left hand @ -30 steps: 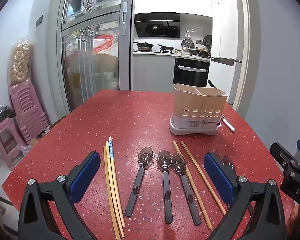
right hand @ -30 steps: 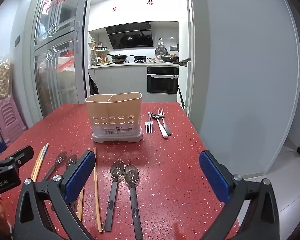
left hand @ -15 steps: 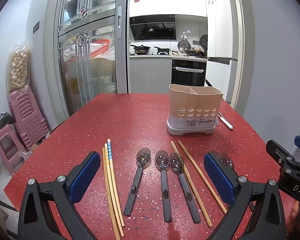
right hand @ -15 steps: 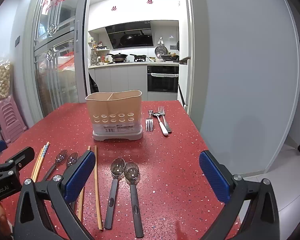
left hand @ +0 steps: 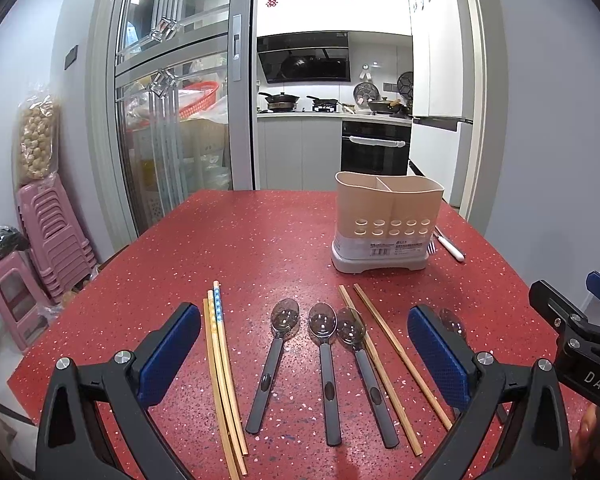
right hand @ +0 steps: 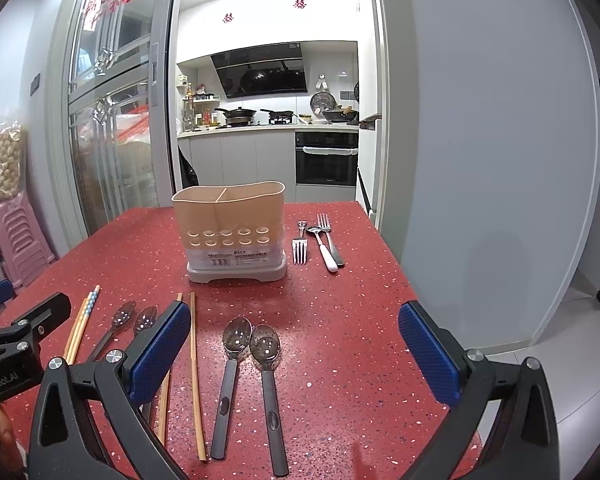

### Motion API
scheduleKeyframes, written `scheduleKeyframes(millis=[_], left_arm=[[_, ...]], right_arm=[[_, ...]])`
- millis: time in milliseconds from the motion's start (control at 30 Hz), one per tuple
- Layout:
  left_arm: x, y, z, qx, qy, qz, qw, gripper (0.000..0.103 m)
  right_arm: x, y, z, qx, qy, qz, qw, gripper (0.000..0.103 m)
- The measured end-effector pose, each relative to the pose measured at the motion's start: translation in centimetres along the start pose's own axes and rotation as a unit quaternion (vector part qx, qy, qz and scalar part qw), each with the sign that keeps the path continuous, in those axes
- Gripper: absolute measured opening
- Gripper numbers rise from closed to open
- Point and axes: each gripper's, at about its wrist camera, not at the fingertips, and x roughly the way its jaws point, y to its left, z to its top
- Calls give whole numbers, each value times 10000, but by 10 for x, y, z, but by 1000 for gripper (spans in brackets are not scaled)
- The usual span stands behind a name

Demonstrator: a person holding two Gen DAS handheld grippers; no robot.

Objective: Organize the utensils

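Both grippers, left [left hand: 304, 354] and right [right hand: 294, 346], jaws spread, empty, above spoons [left hand: 322, 360], chopsticks [left hand: 222, 368]; caddy [right hand: 234, 228] beyond, forks [right hand: 300, 246] beside, on red worktop [left hand: 260, 248]

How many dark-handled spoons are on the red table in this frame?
5. Three lie in a row near the front edge: first spoon, second spoon, third spoon. Two lie side by side to their right: fourth spoon, fifth spoon. The holder could hide more.
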Motion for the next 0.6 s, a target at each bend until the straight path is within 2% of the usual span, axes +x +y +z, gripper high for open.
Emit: scheduleKeyframes(millis=[600], left_arm=[[0, -3, 2, 14, -1, -15, 10000, 103]], right_arm=[[0, 3, 0, -14, -12, 14, 10000, 103]])
